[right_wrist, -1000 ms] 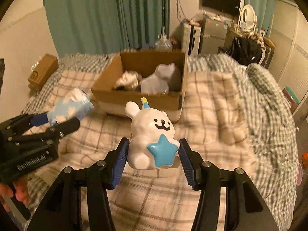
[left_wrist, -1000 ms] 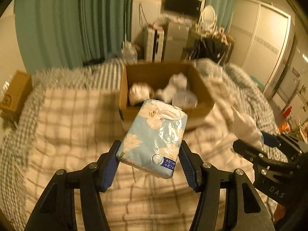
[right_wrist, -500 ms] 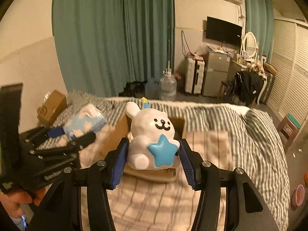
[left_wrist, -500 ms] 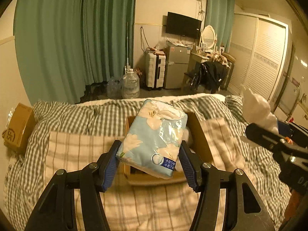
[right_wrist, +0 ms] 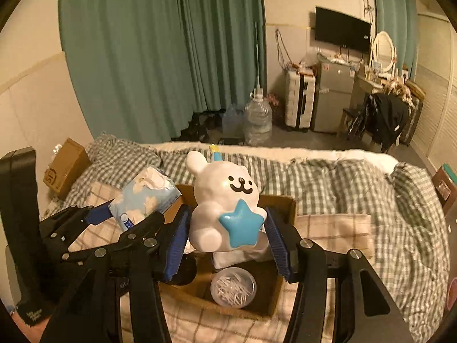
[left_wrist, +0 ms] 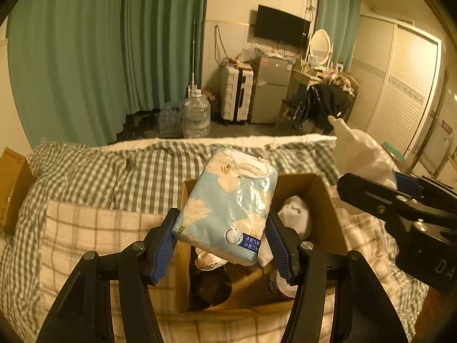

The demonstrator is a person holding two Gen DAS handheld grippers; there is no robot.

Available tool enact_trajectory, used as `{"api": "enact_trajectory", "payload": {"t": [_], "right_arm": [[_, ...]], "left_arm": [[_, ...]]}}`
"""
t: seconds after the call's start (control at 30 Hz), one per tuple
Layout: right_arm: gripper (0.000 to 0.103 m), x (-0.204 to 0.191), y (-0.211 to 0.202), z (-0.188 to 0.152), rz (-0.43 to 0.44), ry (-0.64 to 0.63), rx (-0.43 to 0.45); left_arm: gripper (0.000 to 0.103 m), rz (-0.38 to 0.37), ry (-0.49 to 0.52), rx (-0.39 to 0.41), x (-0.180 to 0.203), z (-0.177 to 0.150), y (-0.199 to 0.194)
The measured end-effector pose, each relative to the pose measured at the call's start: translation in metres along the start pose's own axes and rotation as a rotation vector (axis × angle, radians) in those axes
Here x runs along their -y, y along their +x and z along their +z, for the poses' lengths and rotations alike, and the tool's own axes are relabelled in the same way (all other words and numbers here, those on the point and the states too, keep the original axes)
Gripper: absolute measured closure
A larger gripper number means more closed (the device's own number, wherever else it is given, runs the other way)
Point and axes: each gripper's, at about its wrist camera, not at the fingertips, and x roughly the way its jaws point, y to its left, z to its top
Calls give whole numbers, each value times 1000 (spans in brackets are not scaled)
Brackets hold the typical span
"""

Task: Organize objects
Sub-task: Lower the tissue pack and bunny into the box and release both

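My left gripper (left_wrist: 222,240) is shut on a blue flowered tissue pack (left_wrist: 228,205) and holds it above the open cardboard box (left_wrist: 325,217) on the bed. My right gripper (right_wrist: 227,237) is shut on a white bear figure with a blue star (right_wrist: 228,203), also above the box (right_wrist: 281,203). The tissue pack (right_wrist: 145,197) shows at the left of the right wrist view. The bear's back (left_wrist: 360,151) shows at the right of the left wrist view. The box holds a round clear tub of white sticks (right_wrist: 232,285) and white bundles (left_wrist: 294,214).
The box sits on a plaid blanket (left_wrist: 85,228) over a checked duvet (right_wrist: 357,180). A smaller closed carton (right_wrist: 67,165) lies at the bed's left edge. Beyond the bed are water jugs (left_wrist: 195,114), a suitcase (left_wrist: 235,97), a small fridge (left_wrist: 270,88) and green curtains (left_wrist: 100,51).
Both grippers have risen and moved forward with their loads, from in front of the box to above its opening. The two grippers have come closer together.
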Motion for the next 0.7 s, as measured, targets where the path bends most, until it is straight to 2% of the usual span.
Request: {"api": "enact_trajectory", "payload": {"t": [0.23,0.47,0.53,0.57,0.63,0.7], "right_arm": [[51,7,48,-21,12,16,-73],[50,15,60,-22,16,53,-46],[49,18,59,-19,14,69,-26],[32,19,57,-17,11,74,-17],[9,20,50,-13,5,94,12],[9,23,40,-13,-12,111,51]], "left_arm": [[42,0,8,-56,-2,-20,32],[41,9,3,-54,3,-29,42],[37,5,-2,-50,2,-28,41],[35,-2,-7,-48,2,-27,40],[11,8,-17,-36,2,-24,37],[7,25,-33,-1,1,-23,28]]}}
